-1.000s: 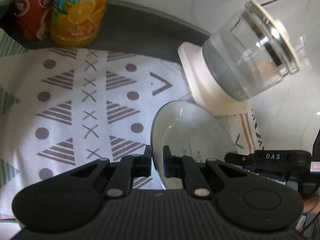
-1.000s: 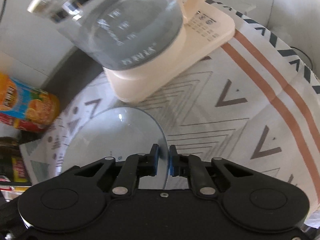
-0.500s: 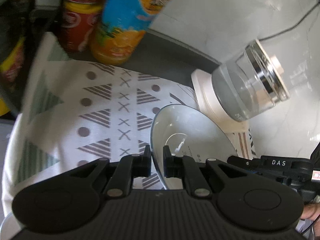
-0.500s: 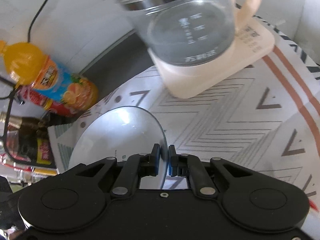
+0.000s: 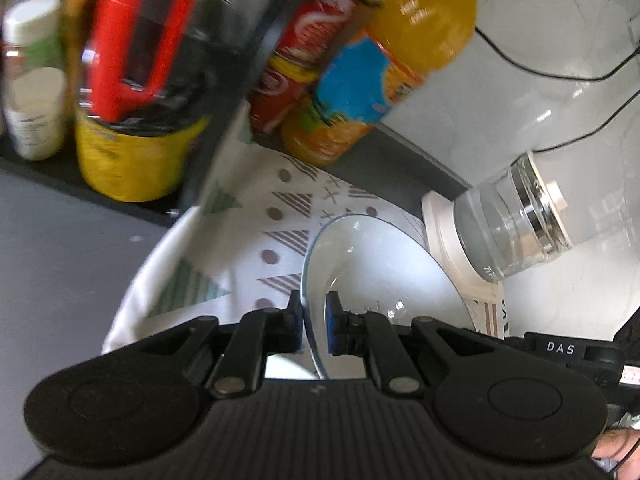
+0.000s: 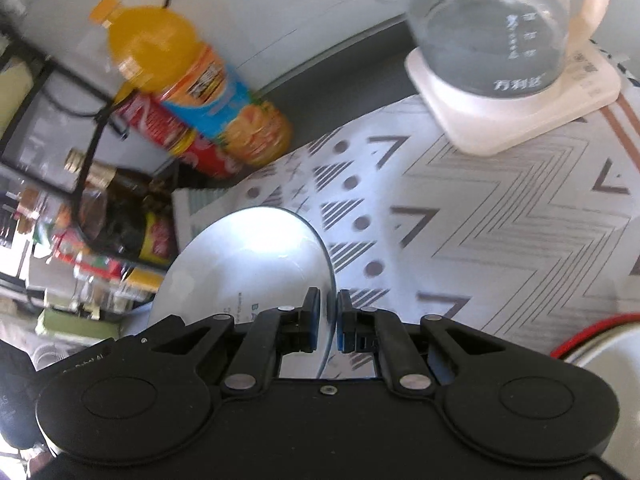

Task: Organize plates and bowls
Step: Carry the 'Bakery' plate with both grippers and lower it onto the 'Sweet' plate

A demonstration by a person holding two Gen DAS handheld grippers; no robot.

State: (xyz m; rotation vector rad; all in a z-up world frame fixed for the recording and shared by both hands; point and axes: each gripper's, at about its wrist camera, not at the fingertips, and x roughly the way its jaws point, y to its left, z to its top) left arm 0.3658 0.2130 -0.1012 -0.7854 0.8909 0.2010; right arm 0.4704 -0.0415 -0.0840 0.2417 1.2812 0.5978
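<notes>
Both the left gripper (image 5: 314,326) and right gripper (image 6: 328,324) pinch the glass bowl (image 5: 384,272) rim, kettle (image 6: 496,32) at one o'clock.

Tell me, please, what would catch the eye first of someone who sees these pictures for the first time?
First, the clear glass bowl in the middle foreground, held by its rim on both sides: the left gripper and the right gripper are both shut on it. Next, the bright orange juice bottle leaning at the back, and the glass kettle on its cream base at the patterned cloth's far edge.
</notes>
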